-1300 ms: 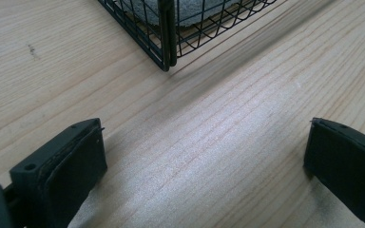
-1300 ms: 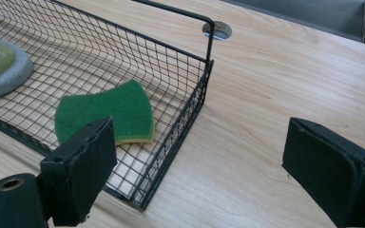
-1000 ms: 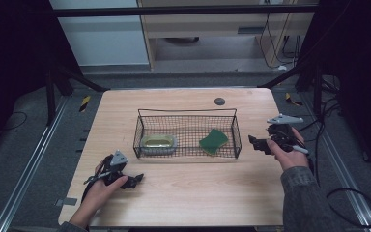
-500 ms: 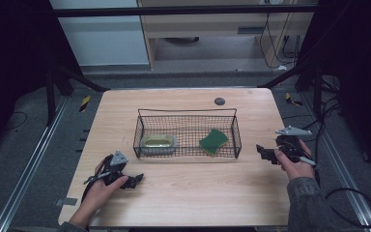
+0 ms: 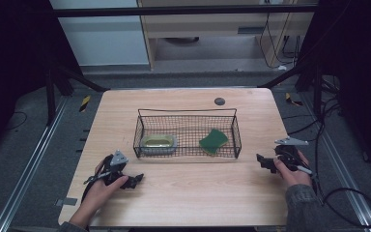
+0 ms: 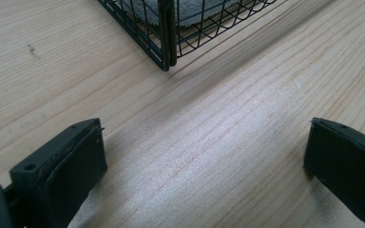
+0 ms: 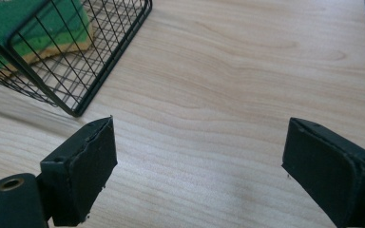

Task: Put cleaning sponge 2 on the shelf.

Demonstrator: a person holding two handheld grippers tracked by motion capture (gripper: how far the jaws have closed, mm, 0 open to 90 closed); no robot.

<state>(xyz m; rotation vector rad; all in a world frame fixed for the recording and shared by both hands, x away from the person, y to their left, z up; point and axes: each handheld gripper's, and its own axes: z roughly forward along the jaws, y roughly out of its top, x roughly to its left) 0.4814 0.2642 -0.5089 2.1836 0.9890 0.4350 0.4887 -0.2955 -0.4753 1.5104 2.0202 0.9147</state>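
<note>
Inside the black wire basket (image 5: 188, 116) on the wooden table (image 5: 193, 193), the green sponge (image 5: 213, 140) lies right of the metal dish (image 5: 157, 141). The left gripper (image 5: 136, 181) and right gripper (image 5: 263, 163) rest either side of the basket's front, jaws wide and empty.

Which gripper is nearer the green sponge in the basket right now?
Right. The right gripper sits just off the basket's right end, where the green sponge lies. The left gripper is beyond the basket's opposite front corner, farther away.
</note>
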